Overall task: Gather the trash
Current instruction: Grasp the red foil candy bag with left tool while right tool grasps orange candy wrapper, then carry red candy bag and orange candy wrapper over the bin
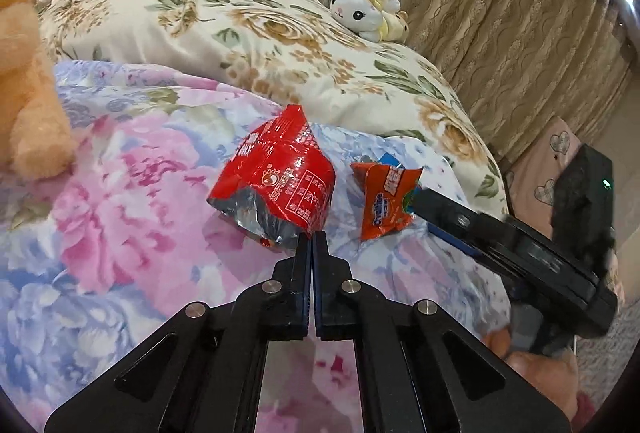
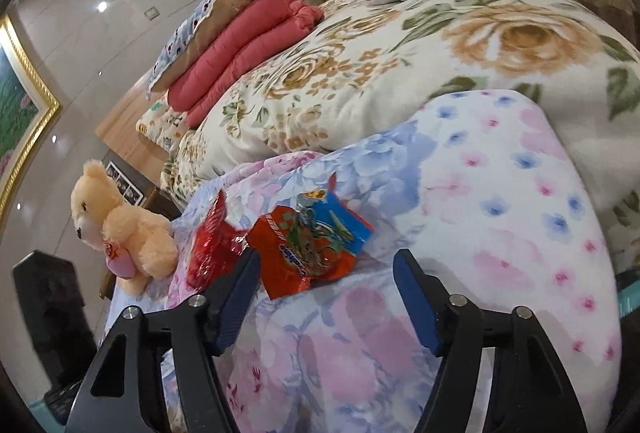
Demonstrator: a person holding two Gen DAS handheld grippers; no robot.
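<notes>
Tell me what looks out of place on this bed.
Two crumpled snack wrappers lie on the pink-and-blue floral quilt: a torn-open red wrapper, pinched at its edge by the left gripper, and beside it an orange-and-blue wrapper, which the open right gripper is nearing.

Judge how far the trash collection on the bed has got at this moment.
Nothing looks collected yet. In hand: the left gripper is shut on the lower edge of the red wrapper; the right gripper stands open at the orange wrapper, not yet gripping. Left: lifting both off the floral quilt; no bin shows.
</notes>
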